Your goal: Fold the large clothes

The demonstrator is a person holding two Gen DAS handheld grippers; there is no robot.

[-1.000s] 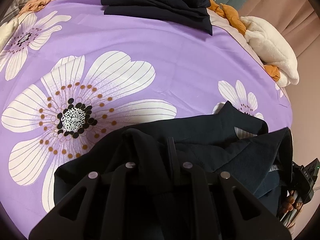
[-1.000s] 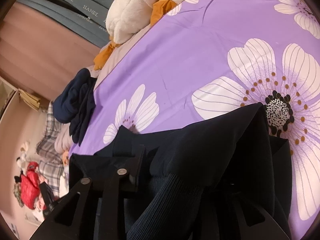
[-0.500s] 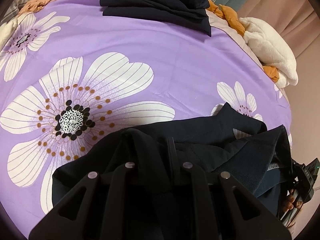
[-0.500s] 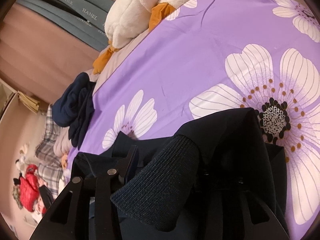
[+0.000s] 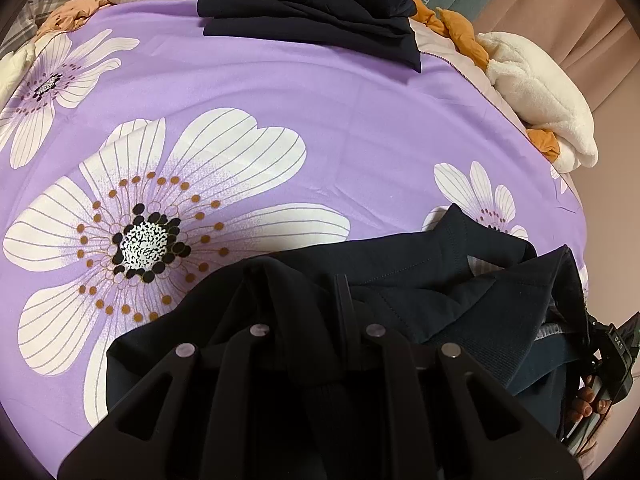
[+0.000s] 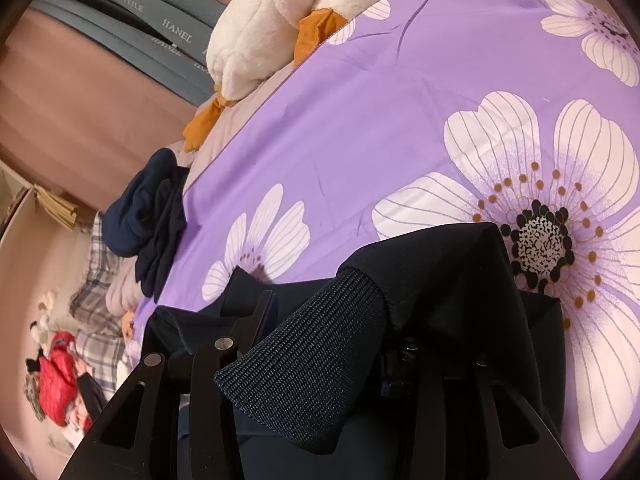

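Here, nearest the left wrist camera, the left gripper [image 5: 316,320] is clenched on a fold of the dark navy garment [image 5: 400,280], its jaws drawn almost together with cloth bunched between and over them. The garment lies crumpled at the near edge of the purple floral bedspread [image 5: 320,120], spreading from the left gripper toward the right, where a person's fingers [image 5: 586,398] grip the other tool's handle.

In the right wrist view, the right gripper [image 6: 332,344] has its jaws partly apart, having opened a little within the last second; a ribbed cuff [image 6: 312,360] of the garment hangs loosely between them, and it seems the pads no longer press it, though cloth hides the right finger.

Farther off, a large white flower print [image 5: 148,240] sits just beyond the garment. At the far edge rests a stack of folded dark clothes [image 5: 320,4], with a white plush toy [image 5: 540,96] to its right.
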